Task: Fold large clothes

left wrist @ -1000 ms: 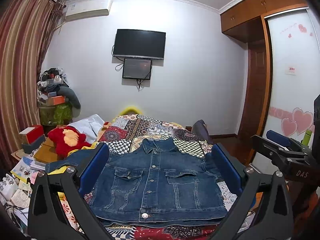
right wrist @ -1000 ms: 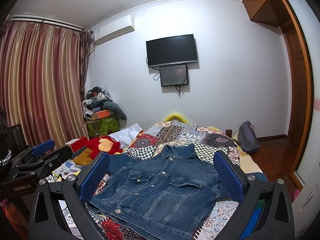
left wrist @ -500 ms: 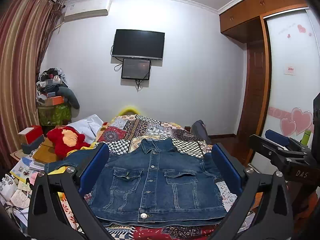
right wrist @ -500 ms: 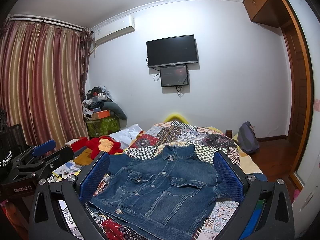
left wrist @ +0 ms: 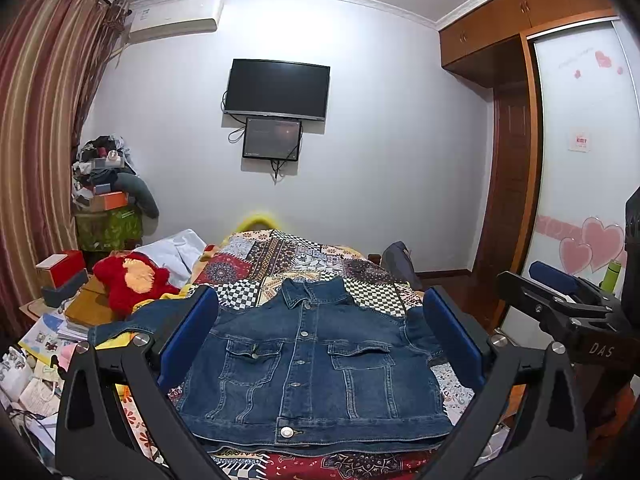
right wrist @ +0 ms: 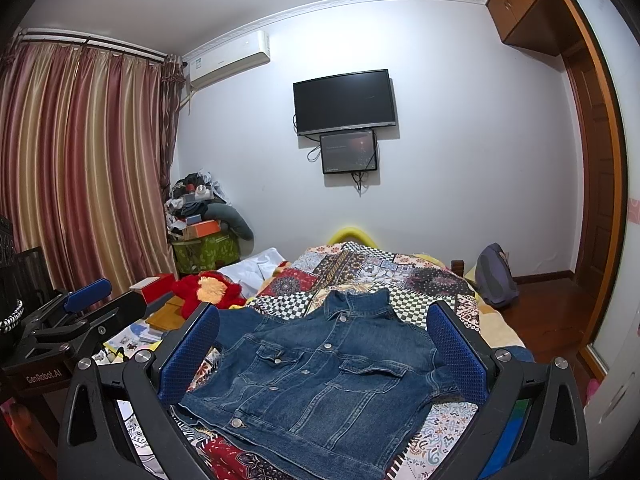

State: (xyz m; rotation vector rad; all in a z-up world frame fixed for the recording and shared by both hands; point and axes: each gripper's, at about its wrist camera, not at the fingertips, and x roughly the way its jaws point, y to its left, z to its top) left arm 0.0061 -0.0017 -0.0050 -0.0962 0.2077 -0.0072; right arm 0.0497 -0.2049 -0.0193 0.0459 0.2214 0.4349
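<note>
A blue denim jacket [left wrist: 316,364] lies buttoned and face up on the patchwork bedspread [left wrist: 296,256], collar toward the far wall. One sleeve stretches out to the left [left wrist: 132,322]. My left gripper [left wrist: 320,340] hovers open above the jacket's near hem, holding nothing. My right gripper [right wrist: 324,356] is open too, over the same jacket [right wrist: 324,376] from the right side. Each gripper shows in the other's view: the right one [left wrist: 560,304] at the right edge, the left one [right wrist: 80,308] at the left edge.
A red plush toy [left wrist: 128,280], books and boxes crowd the left bedside. A grey bag [right wrist: 494,276] leans at the bed's right side. Curtains [right wrist: 80,168] hang on the left, a wardrobe [left wrist: 580,152] stands at the right, and a TV [left wrist: 278,90] is on the far wall.
Both views have shifted very slightly; the jacket lies the same and both grippers stay open.
</note>
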